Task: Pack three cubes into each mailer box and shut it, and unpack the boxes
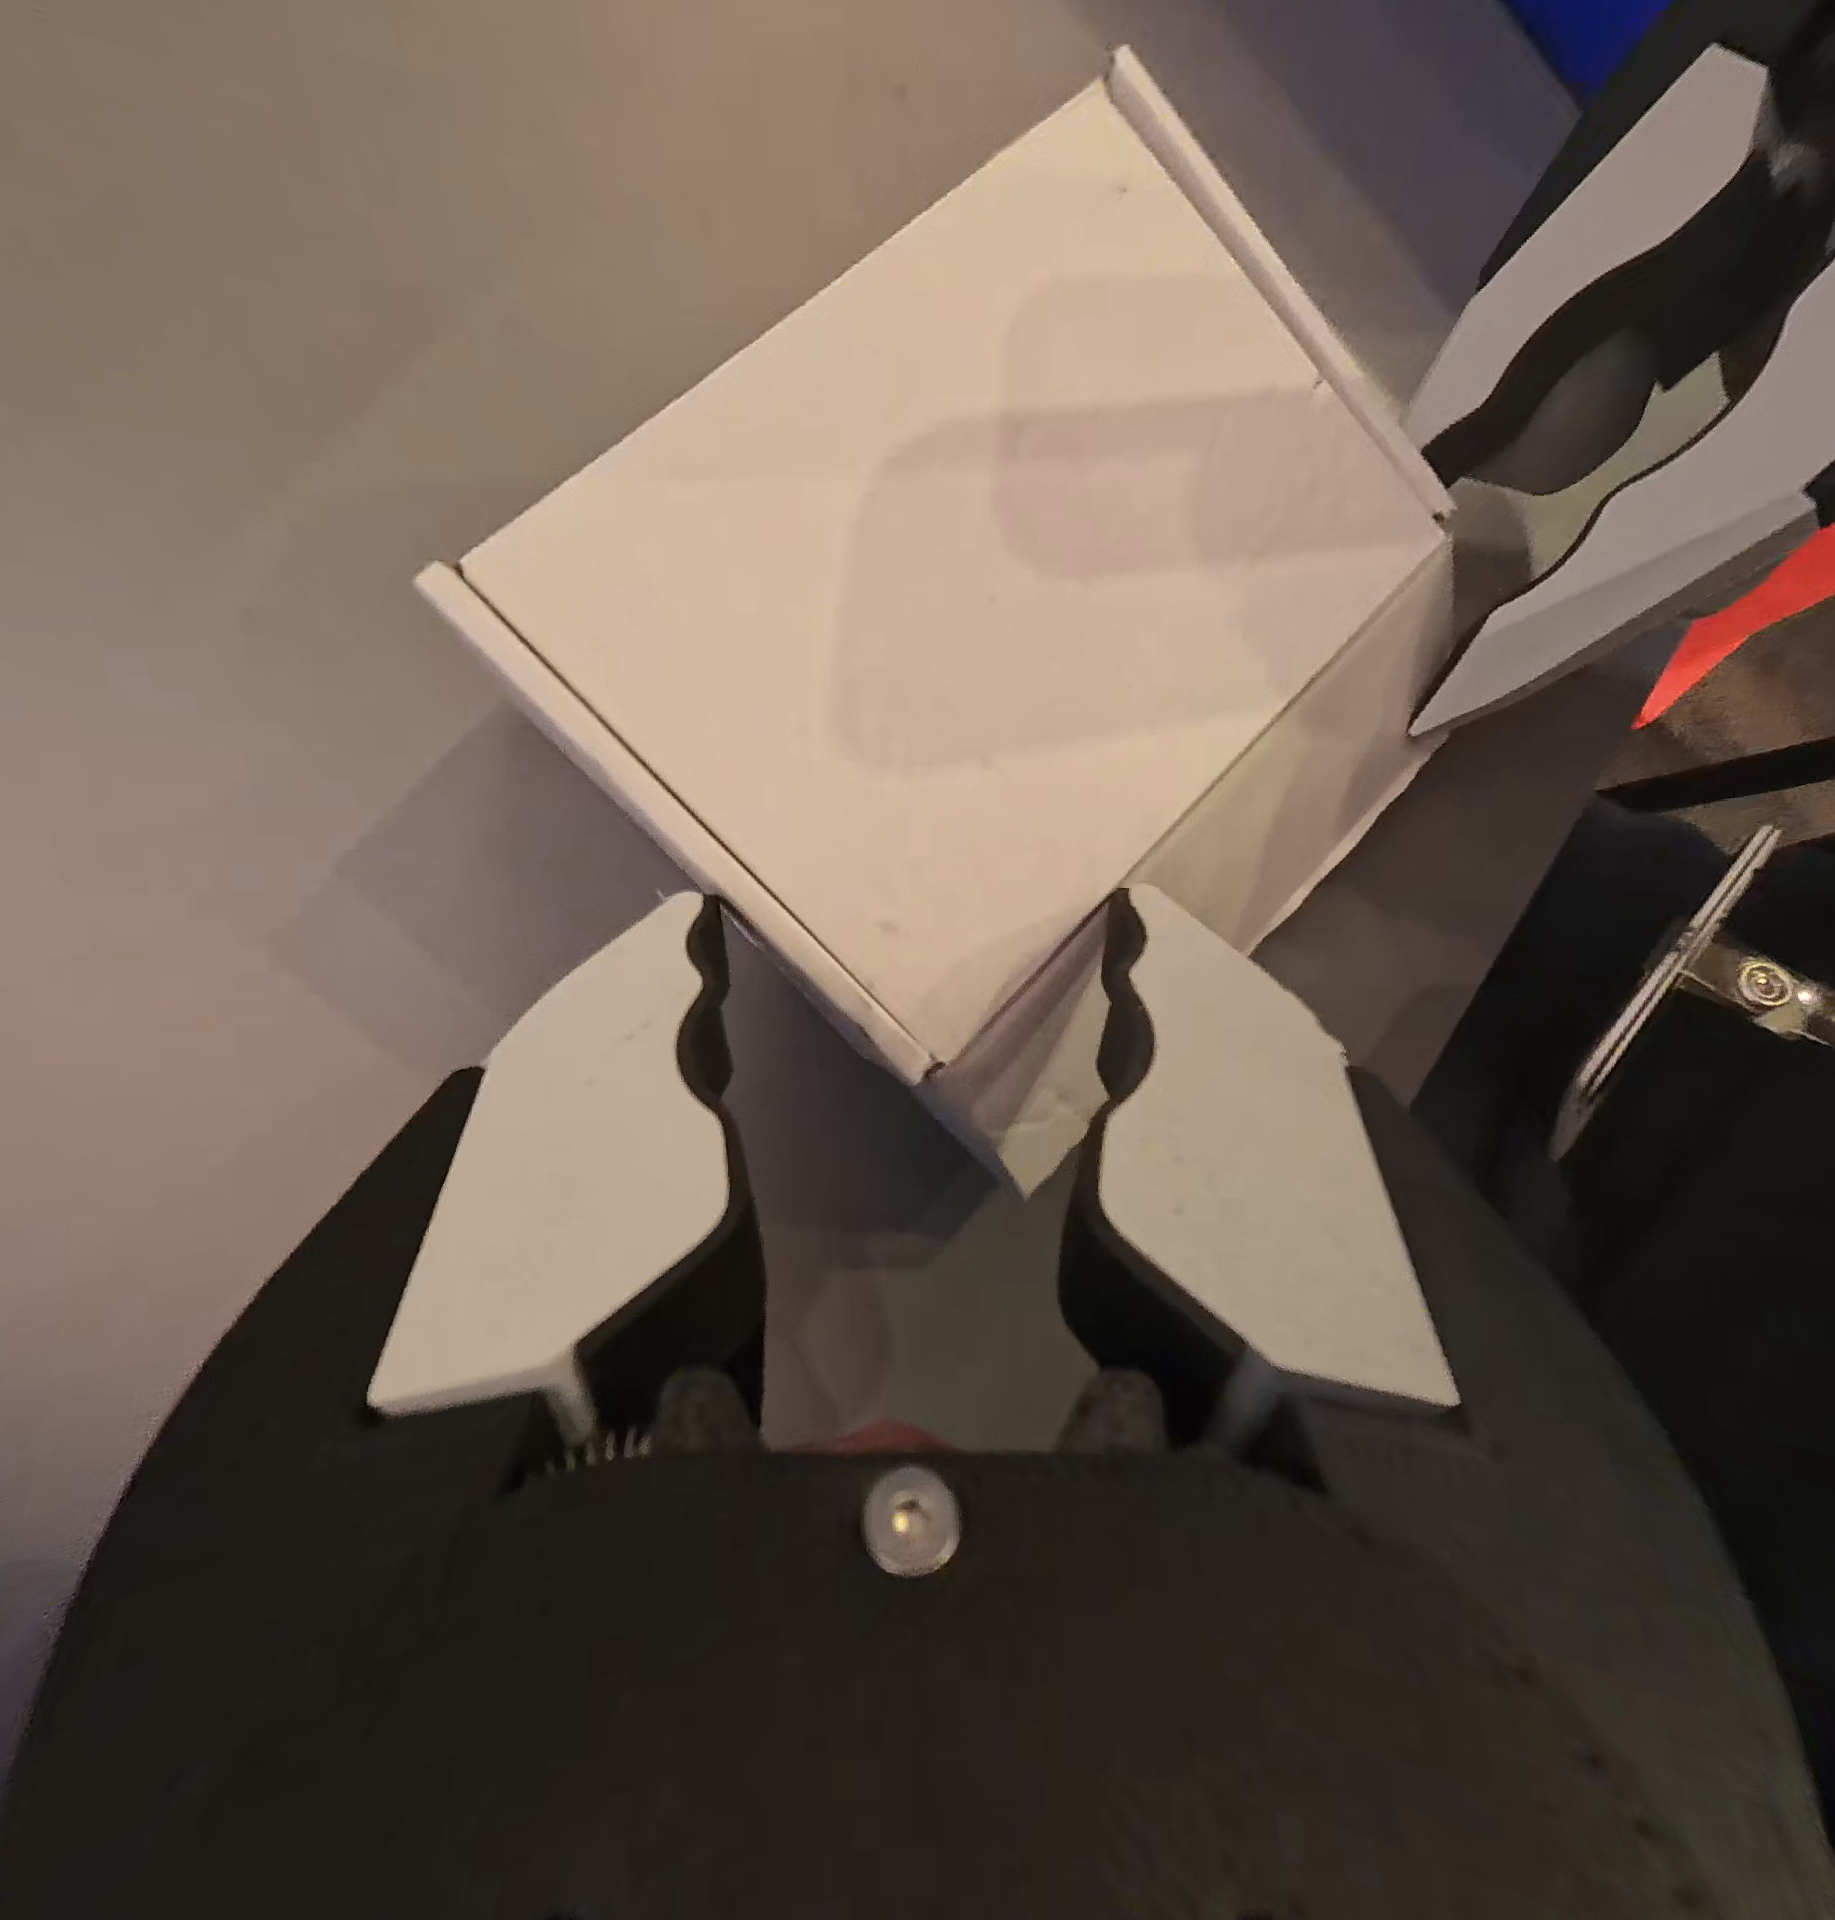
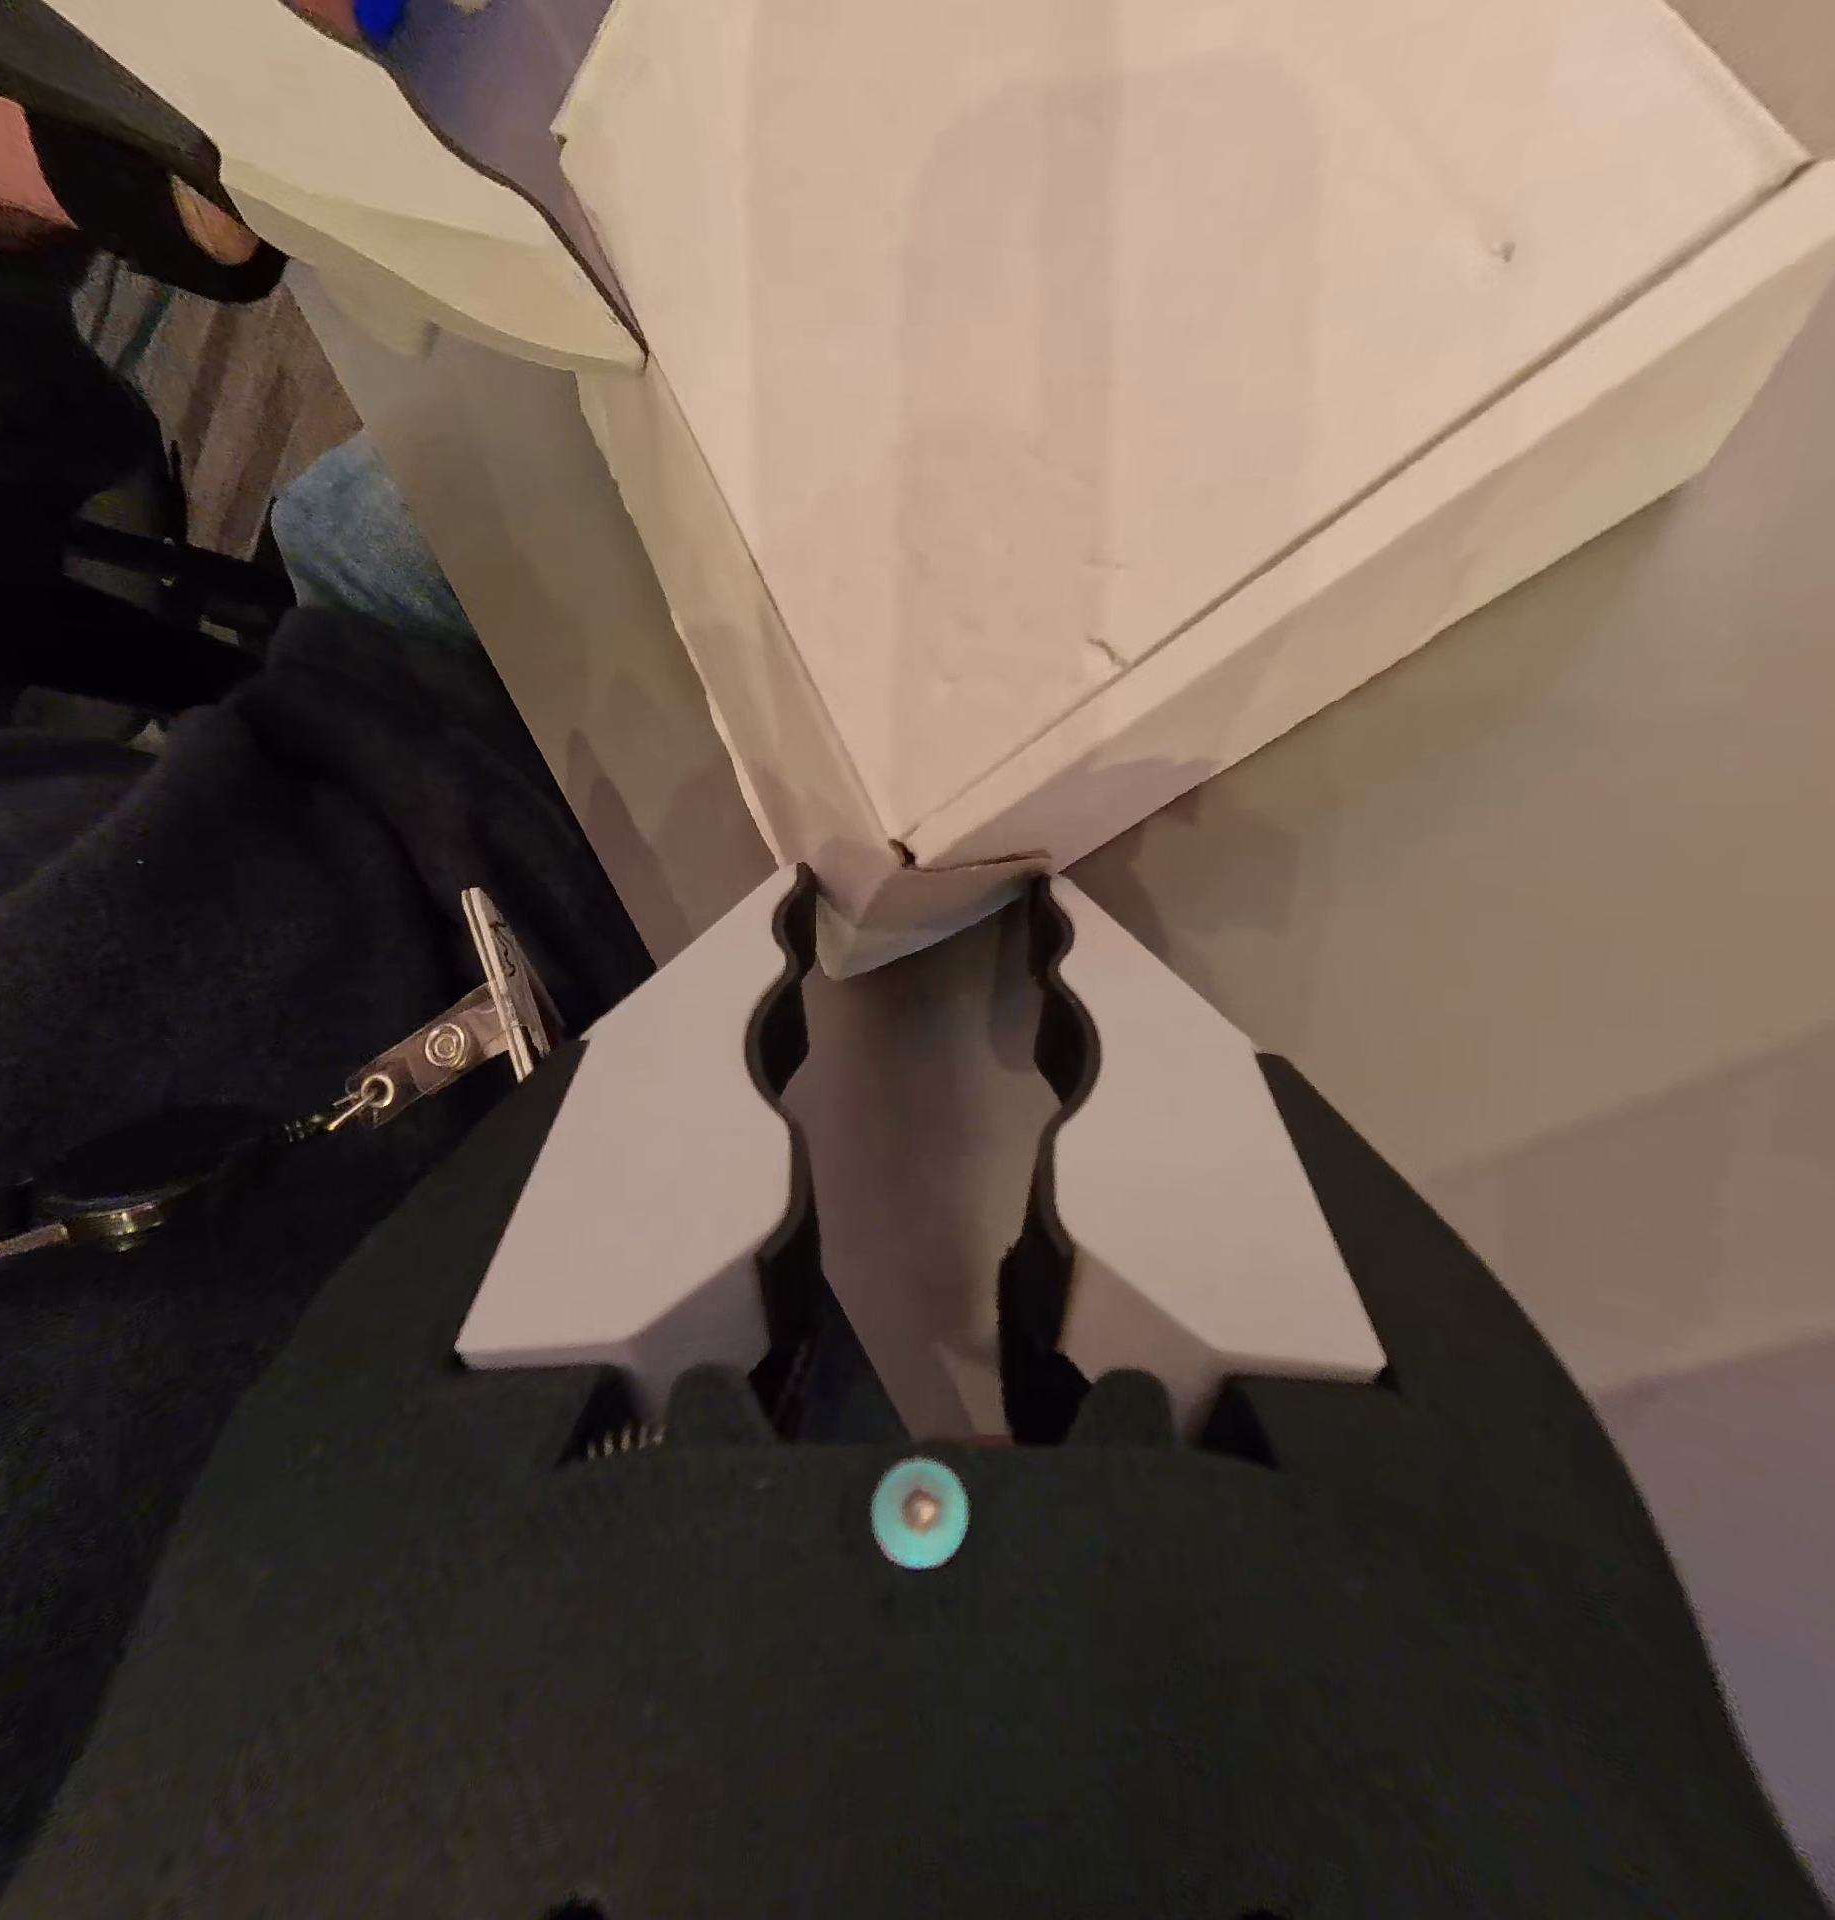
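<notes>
1. Centrally, closed white cardboard mailer box (image 1: pixel 923 582) sitting corner-on to both cameras on pale grey worktop (image 1: pixel 165 416), lid down flush, side flaps tucked.
2. Left tool (image 1: pixel 918 935): spread apart, grey fingers (image 1: pixel 580 1143) with wavy black pads flanking the box's nearest corner; that corner reaches into the gap between the tips. Contact with the pads not clear.
3. Right tool (image 2: pixel 923 904): partly closed, tips bracketing another bottom corner of the same box (image 2: pixel 1100 416); left pad touching the cardboard, right pad just beside it. Firm pinch or loose bracket — cannot tell.
4. From the left wrist view, right tool (image 1: pixel 1495 582) seen at the box's right-hand corner, fingers parted, tips at the box wall.
5. From the right wrist view, left tool's grey finger (image 2: pixel 425 239) seen at upper left, lying against the box's far edge.
6. Box near the worktop's edge, between the two tools, gripped or braced at opposite corners.
7. Beyond the edge: dark clothing of a person (image 2: pixel 217 831), with a clear badge holder on a metal clip (image 2: pixel 445 1049) hanging there.
8. Small red-orange patch (image 1: pixel 1754 623) behind the right tool; kind unclear.
</notes>
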Motion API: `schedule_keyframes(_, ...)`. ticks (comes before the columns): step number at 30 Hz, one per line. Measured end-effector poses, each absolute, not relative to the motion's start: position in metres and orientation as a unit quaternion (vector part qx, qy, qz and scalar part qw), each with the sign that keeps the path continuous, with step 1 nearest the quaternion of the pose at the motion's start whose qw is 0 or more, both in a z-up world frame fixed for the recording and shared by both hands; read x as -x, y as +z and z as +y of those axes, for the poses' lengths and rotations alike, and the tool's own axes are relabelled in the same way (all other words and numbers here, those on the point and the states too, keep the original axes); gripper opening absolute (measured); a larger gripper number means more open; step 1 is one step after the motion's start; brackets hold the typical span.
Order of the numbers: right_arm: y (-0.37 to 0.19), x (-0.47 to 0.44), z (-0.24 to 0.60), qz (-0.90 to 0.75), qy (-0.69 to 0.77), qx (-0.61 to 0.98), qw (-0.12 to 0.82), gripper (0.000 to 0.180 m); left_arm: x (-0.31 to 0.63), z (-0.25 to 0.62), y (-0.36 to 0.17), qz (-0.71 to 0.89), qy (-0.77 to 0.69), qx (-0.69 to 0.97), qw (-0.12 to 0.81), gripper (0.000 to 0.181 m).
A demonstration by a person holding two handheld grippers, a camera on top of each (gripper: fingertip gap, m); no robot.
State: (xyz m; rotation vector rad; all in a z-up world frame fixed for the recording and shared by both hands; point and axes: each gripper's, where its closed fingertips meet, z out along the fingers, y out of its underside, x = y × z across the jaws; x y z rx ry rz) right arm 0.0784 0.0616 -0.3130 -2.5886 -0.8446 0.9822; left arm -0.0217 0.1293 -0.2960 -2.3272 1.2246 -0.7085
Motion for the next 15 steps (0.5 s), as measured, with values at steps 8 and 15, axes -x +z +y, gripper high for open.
schedule_keyframes(8,-0.3114,-0.0739,0.0547,-0.278,0.379,0.878,0.089,0.035,0.0164,0.1308,-0.3009,0.385,-0.314,0.847,0.192,0.063)
schedule_keyframes(15,-0.3112,-0.0760,0.0585,-0.282,0.372,0.879,0.095,0.035,0.0193,0.1278,-0.3019,0.397,-0.309,0.849,0.160,0.063)
